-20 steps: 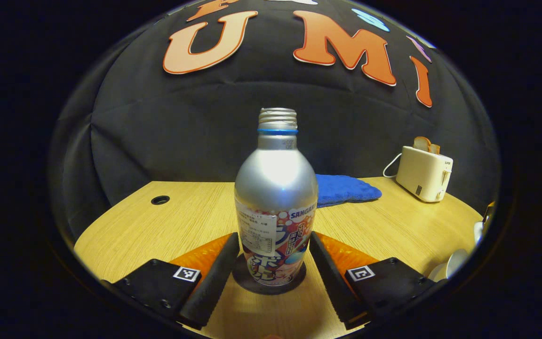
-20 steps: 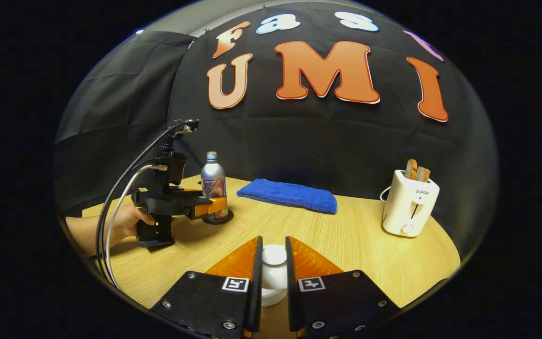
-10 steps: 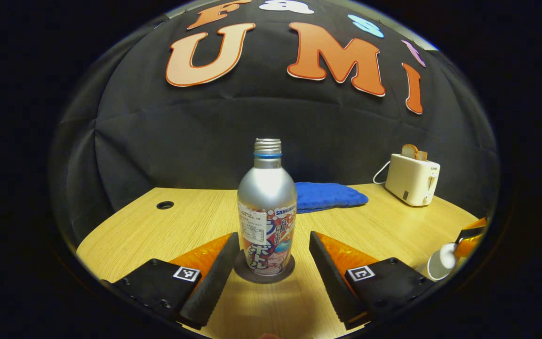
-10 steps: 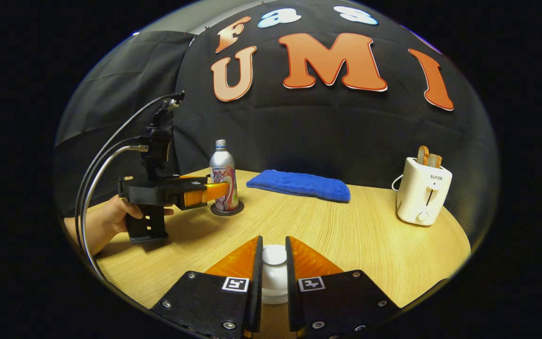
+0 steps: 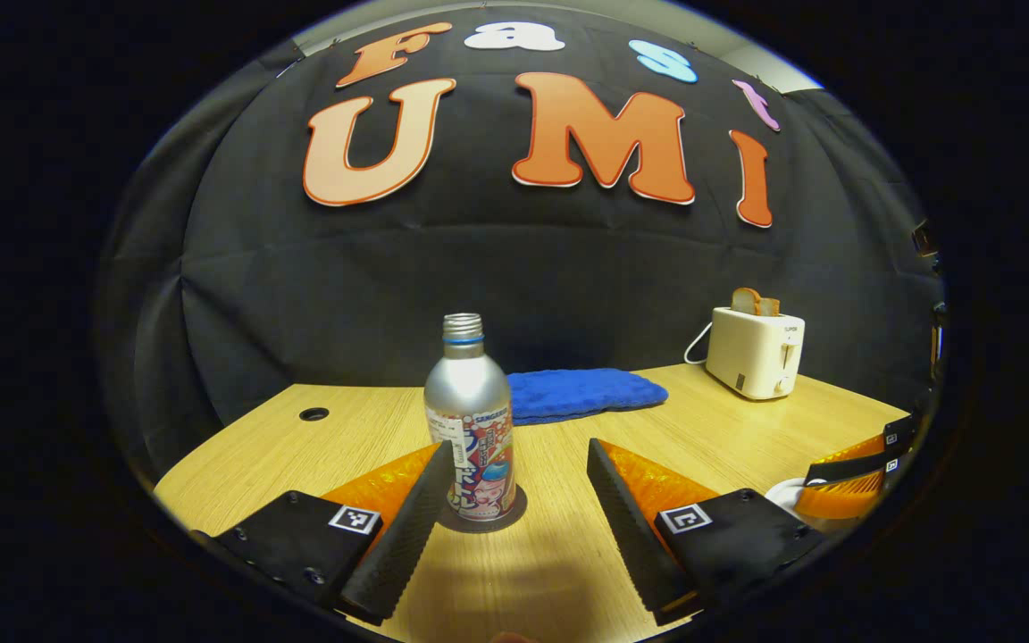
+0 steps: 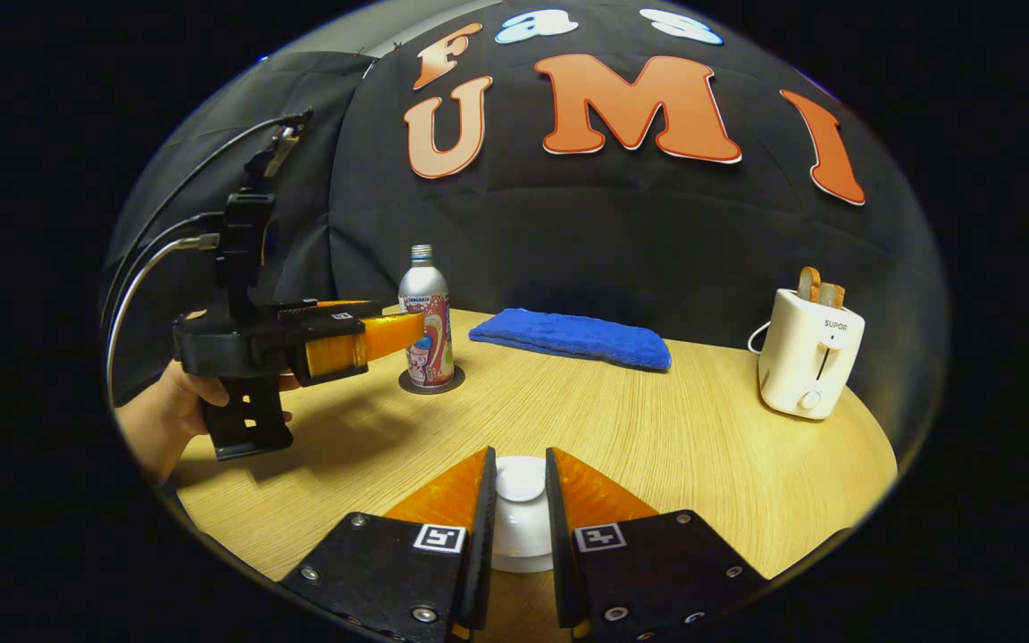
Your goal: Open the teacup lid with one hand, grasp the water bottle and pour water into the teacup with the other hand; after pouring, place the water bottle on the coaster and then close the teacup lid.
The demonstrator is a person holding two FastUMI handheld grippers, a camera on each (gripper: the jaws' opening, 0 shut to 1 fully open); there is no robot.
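Left gripper (image 5: 514,500) farther back from water bottle (image 5: 470,420), seemingly

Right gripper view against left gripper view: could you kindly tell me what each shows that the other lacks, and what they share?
Right gripper view: a hand holding the left tool with its cables, and the right tool pressed on the knob of the teacup lid. Left gripper view: a round hole in the table, and its own fingers spread open with the water bottle ahead between them. Shared: that water bottle standing on the coaster, the blue cloth and the toaster with bread.
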